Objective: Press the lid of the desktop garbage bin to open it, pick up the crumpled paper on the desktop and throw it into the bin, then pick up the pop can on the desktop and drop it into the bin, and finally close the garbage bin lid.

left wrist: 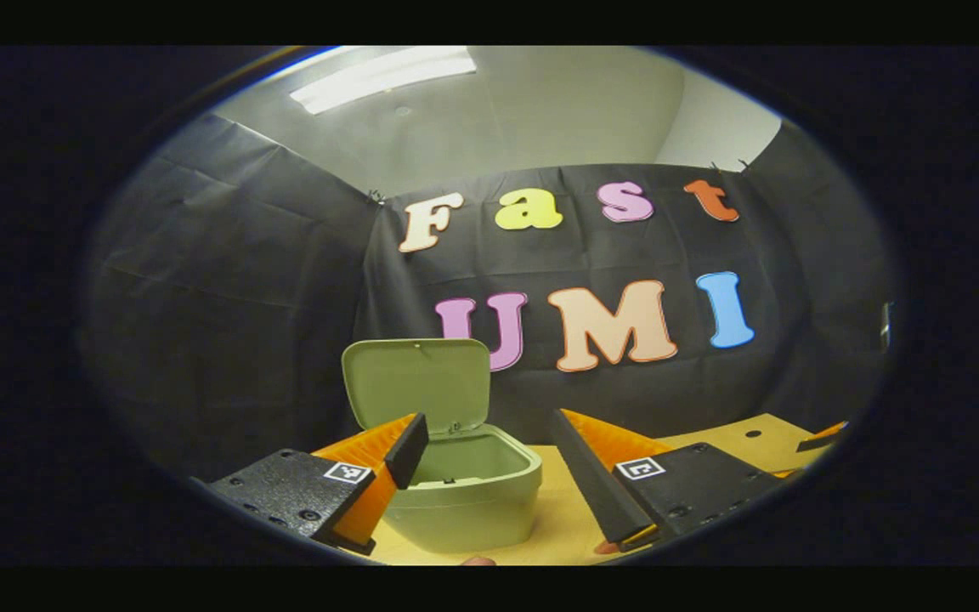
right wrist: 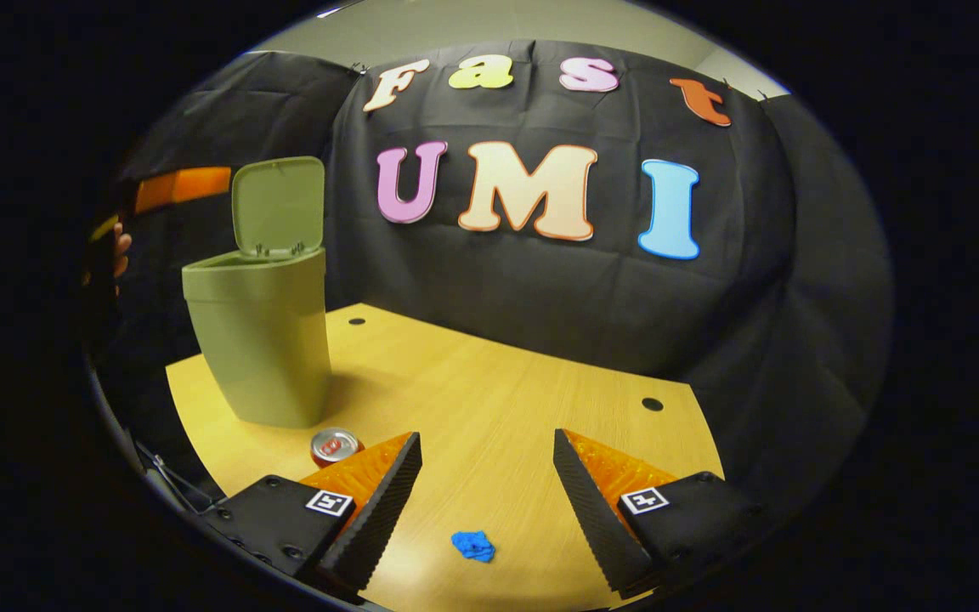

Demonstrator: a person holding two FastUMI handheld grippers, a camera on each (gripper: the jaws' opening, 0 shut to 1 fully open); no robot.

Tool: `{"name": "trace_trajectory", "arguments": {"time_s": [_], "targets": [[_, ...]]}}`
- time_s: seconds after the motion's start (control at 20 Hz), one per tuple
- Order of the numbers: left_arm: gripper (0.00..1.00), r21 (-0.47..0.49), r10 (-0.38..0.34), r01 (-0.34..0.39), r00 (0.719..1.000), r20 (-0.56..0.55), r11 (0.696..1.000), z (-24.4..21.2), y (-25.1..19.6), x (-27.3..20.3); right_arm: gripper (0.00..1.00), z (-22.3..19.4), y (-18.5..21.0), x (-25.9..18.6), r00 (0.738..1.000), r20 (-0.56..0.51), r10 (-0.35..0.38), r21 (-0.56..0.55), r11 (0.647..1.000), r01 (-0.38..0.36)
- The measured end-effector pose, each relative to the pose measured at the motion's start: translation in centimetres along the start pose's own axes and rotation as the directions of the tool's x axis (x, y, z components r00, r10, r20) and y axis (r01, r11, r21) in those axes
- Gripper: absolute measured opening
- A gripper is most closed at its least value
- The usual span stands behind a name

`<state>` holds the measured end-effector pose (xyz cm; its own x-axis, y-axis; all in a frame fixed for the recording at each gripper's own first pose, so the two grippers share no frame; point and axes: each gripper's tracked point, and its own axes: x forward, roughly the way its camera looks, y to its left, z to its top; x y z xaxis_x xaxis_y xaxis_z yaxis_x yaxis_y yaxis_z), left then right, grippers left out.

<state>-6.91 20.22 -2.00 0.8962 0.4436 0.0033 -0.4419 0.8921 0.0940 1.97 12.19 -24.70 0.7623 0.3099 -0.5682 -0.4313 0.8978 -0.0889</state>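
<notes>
**Bin open, paper and can on the table**

In the left gripper view the left gripper (left wrist: 489, 450) hangs above the table (left wrist: 566, 518) with its fingers spread wide and nothing between them. The green bin (left wrist: 472, 493) stands just ahead, partly covered by the near finger; its lid (left wrist: 417, 382) is tipped up and back, and the inside looks shadowed, so what lies in it cannot be made out. The lower edge of the bin is cut off by the rim of the view.

In the right gripper view the right gripper (right wrist: 487, 480) is also spread apart and holds nothing. The crumpled paper (right wrist: 473, 546), a small blue wad, lies on the table (right wrist: 498, 399) between and just below the two fingers, touching neither. The pop can (right wrist: 335, 444) stands near the foot of the bin (right wrist: 262, 340), partly hidden behind the near finger, so only its top and a strip of its side show. The lid (right wrist: 279, 204) stands upright on its hinge. At the far left edge, part of a hand (right wrist: 121, 248) shows dimly beside the bin.
</notes>
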Motion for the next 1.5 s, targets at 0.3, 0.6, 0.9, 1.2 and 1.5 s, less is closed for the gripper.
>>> {"name": "trace_trajectory", "arguments": {"time_s": [0.3, 0.6, 0.9, 1.2, 1.5], "targets": [[0.99, 0.055, 0.058, -0.059, 0.998, 0.021, 0.997, 1.3, 2.0, -2.9, 0.99, -8.5, 0.7, 4.4, 0.978, -0.207, 0.022, -0.055, 0.998, -0.034], [0.93, 0.108, 0.123, -0.122, 0.992, -0.008, 0.987, 0.6, 4.3, -4.8, 1.0, -15.0, 1.6, 5.2, 0.923, -0.382, 0.041, -0.053, 0.996, -0.066], [0.93, 0.149, 0.154, -0.147, 0.988, -0.034, 0.978, 0.2, 5.3, -5.5, 0.95, -17.1, 2.5, 6.6, 0.89, -0.441, 0.117, 0.02, 0.992, -0.121], [1.0, 0.145, 0.142, -0.133, 0.989, -0.051, 0.98, -0.3, 4.8, -5.1, 0.14, -16.1, 3.8, 6.3, 0.895, -0.416, 0.161, 0.021, 0.986, -0.168], [0.93, 0.13, 0.114, -0.103, 0.99, -0.078, 0.986, -1.6, 4.3, -3.8, 0.14, -6.7, 4.2, 6.8, 0.962, -0.222, 0.157, 0.034, 0.988, -0.154]]}}
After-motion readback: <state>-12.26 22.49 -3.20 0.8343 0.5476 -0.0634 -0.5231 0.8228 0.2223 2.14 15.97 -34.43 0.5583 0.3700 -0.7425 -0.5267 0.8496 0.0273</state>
